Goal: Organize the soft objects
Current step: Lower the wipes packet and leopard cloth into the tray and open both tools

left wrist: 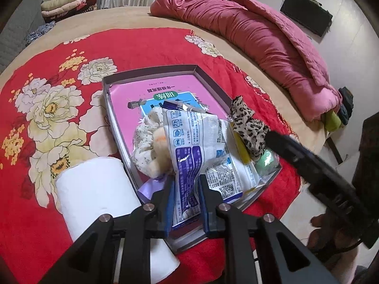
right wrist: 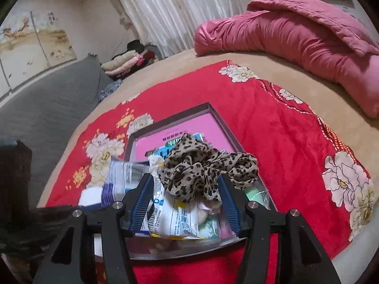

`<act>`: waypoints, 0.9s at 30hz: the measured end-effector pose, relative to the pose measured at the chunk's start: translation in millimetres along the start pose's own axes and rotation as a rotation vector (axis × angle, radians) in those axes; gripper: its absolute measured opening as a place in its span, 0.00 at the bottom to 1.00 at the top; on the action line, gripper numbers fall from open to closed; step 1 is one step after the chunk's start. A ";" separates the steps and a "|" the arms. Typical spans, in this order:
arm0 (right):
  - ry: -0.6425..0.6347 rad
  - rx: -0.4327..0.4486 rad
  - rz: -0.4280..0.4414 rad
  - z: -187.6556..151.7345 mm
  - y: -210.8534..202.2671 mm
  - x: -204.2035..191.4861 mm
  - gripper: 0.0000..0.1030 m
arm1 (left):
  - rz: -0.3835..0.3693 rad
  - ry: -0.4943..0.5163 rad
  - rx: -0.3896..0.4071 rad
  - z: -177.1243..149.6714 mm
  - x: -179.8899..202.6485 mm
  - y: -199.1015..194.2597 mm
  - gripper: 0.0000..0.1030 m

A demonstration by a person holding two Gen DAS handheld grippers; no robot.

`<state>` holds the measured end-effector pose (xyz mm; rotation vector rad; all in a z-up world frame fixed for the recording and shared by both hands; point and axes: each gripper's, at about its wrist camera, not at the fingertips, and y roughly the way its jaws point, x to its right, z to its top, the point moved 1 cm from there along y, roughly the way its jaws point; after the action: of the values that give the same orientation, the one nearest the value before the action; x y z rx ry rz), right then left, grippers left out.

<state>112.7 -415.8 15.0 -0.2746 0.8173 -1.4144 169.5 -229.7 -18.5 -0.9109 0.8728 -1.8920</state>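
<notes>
A: What is seen, starting with the biggest things?

B: A bed (left wrist: pixel 132 19) is covered by a red floral blanket (left wrist: pixel 142 49), and a rolled pink quilt (left wrist: pixel 248 30) is laid along its far edge. A shallow grey box (left wrist: pixel 107 82) is set on the blanket, with a pink booklet (left wrist: pixel 170 87) lying flat inside it.

A: And beside the box?

B: A white paper roll (left wrist: pixel 94 189) is stood just beside its left wall.

A: Where are the soft objects placed?

B: They are piled at the near end of the box. A leopard-print scarf (right wrist: pixel 201 168) is heaped on top, a white and purple packet (left wrist: pixel 189 146) is draped over a cream floral cloth (left wrist: pixel 146 142), and something pale green (left wrist: pixel 267 161) is tucked in the corner, possibly a sponge, though it is blurred.

A: How are the fingers set?

B: The left gripper (left wrist: pixel 184 203) is held narrowly parted, with the packet's end between its fingers; whether it is pinched cannot be told. The right gripper (right wrist: pixel 186 189) is spread wide around the scarf, its fingers not pressed against it.
</notes>
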 end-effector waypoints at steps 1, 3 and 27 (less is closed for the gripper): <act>0.008 0.006 0.003 0.9 -2.0 0.7 0.57 | 0.005 0.007 0.002 -0.5 0.8 0.1 0.26; 0.011 0.013 -0.003 2.2 -4.5 1.4 0.57 | 0.012 0.014 0.006 -1.0 1.3 -0.3 0.42; -0.007 0.021 -0.009 4.0 -11.5 -5.4 0.57 | 0.042 0.000 0.072 1.9 -4.7 -18.6 0.50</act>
<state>106.8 -414.0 26.8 -0.2680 0.7958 -1.4291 165.8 -218.4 -3.3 -0.8428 0.8118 -1.8753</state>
